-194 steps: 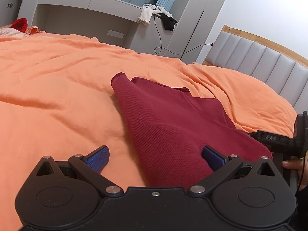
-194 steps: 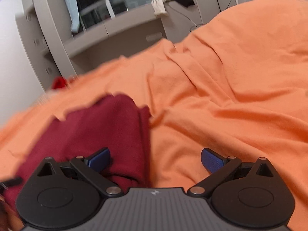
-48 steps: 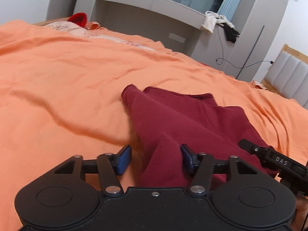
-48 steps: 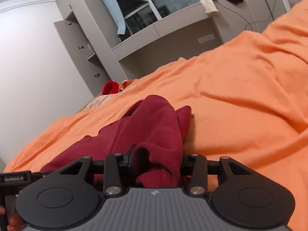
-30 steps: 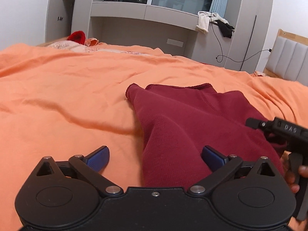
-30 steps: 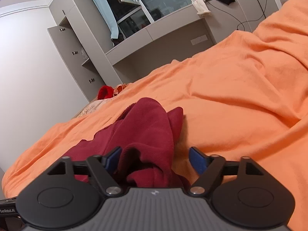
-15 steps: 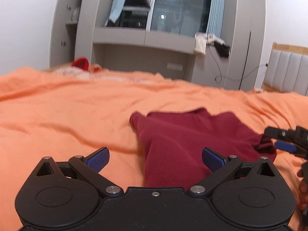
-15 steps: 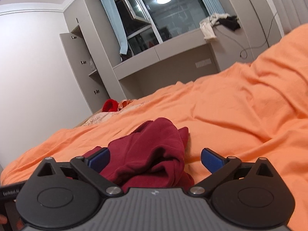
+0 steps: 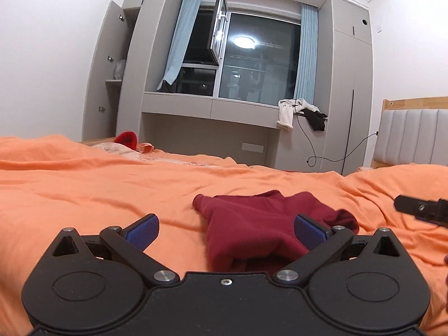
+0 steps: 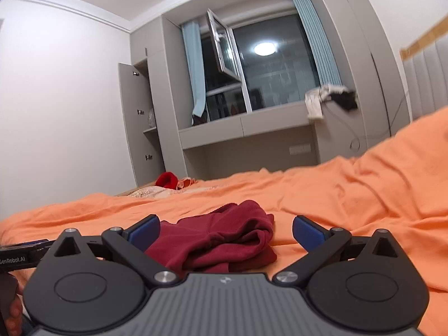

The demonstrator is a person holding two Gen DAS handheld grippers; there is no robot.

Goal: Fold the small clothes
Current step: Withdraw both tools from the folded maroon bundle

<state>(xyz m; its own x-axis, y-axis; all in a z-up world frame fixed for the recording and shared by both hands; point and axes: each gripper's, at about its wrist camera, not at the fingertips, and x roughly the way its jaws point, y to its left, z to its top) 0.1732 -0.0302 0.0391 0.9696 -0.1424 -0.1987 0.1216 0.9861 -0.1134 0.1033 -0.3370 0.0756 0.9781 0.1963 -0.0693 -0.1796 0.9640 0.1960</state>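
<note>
A dark red knit garment (image 9: 252, 224) lies folded in a small bundle on the orange bedspread (image 9: 84, 184). It also shows in the right wrist view (image 10: 224, 238), with its folded edges toward me. My left gripper (image 9: 226, 228) is open and empty, low over the bed just in front of the garment. My right gripper (image 10: 226, 228) is open and empty, also just short of the garment. The tip of the right gripper (image 9: 420, 210) shows at the right edge of the left wrist view.
A padded headboard (image 9: 414, 134) stands at the right. A grey window desk unit (image 9: 212, 109) lies beyond the bed, with clothes (image 9: 291, 112) and a cable hanging off it. A red item (image 9: 127, 138) lies at the bed's far edge.
Both grippers opened and let go of the red garment about a second ago. Since then both have drawn back and tilted up, so the garment looks smaller and the window fills the view.
</note>
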